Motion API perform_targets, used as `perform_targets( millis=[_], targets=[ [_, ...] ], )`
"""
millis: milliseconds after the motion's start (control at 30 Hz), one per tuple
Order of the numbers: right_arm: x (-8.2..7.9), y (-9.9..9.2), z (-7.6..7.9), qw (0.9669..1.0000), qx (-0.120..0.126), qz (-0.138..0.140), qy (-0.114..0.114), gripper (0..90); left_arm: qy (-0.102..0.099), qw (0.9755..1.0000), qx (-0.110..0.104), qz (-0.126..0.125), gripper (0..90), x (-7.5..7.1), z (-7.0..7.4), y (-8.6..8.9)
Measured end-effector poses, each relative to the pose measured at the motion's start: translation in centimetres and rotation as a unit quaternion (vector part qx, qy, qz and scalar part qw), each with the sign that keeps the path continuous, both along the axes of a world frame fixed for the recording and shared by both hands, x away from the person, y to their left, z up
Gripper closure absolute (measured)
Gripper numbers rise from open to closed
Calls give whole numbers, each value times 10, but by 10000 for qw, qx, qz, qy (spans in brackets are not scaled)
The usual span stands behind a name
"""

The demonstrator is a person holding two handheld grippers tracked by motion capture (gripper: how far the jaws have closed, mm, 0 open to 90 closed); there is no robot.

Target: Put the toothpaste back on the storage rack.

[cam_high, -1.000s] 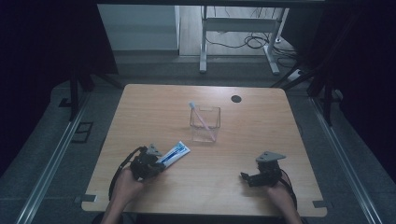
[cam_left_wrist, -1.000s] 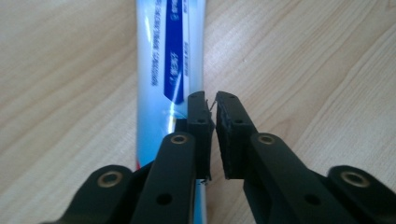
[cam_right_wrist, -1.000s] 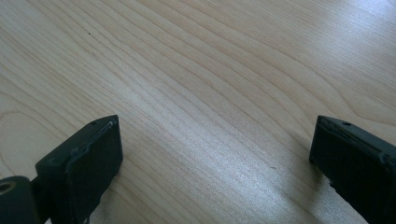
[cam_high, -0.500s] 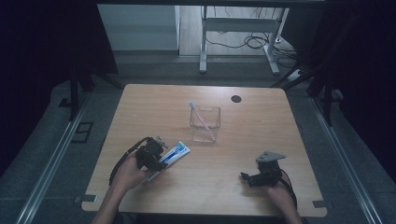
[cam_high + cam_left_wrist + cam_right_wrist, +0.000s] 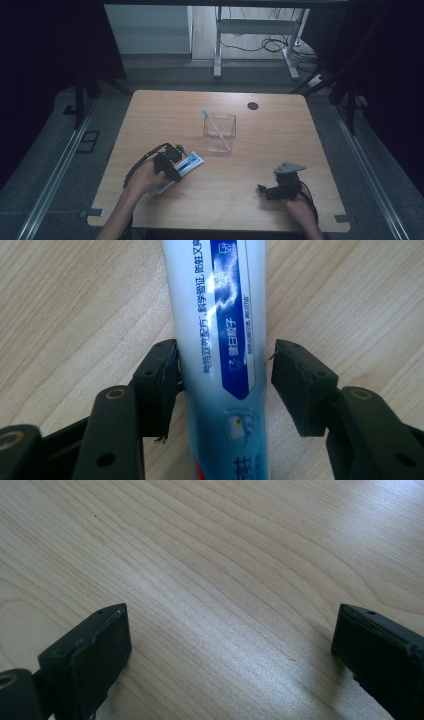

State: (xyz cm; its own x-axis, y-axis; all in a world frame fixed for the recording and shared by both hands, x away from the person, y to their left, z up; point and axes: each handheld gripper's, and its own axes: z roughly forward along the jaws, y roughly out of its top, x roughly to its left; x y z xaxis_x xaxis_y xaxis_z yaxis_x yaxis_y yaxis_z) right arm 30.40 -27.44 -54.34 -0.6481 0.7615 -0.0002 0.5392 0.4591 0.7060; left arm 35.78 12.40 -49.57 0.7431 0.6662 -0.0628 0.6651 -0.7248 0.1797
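Observation:
A white and blue toothpaste tube (image 5: 191, 160) lies flat on the wooden table (image 5: 260, 145), left of centre. My left gripper (image 5: 171, 168) straddles it, open. In the left gripper view the tube (image 5: 220, 330) runs up between the jaws of the left gripper (image 5: 223, 370); one jaw touches its side and the other stands a small gap off. My right gripper (image 5: 263, 190) rests open near the front right of the table. In the right gripper view the right gripper (image 5: 230, 635) has only bare wood between its jaws.
A clear square cup (image 5: 220, 134) stands at the table's middle with a pink toothbrush (image 5: 213, 122) leaning in it. A dark round hole (image 5: 253, 106) marks the far side of the tabletop. Metal table legs and cables lie on the floor beyond.
My left gripper has slid forward and to the right along the tube, so its jaws now sit around the tube's body. The right gripper has stayed put.

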Motion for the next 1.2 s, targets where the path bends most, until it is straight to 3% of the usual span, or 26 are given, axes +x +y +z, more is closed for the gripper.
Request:
perform_targets(
  millis=[233,567,800,1200],
  targets=[
    [0,0,0,10000,0,0,1,24,204,9996,198,-34,459,7,-6,-5],
    [0,0,0,10000,0,1,1,24,372,9991,215,63,553,11,-4,-6],
    [0,0,0,10000,-1,1,1,24,351,9993,62,135,677,10,0,-2],
    [0,0,0,10000,3,-1,-2,24,148,9993,-296,190,728,5,3,8]
  ],
)
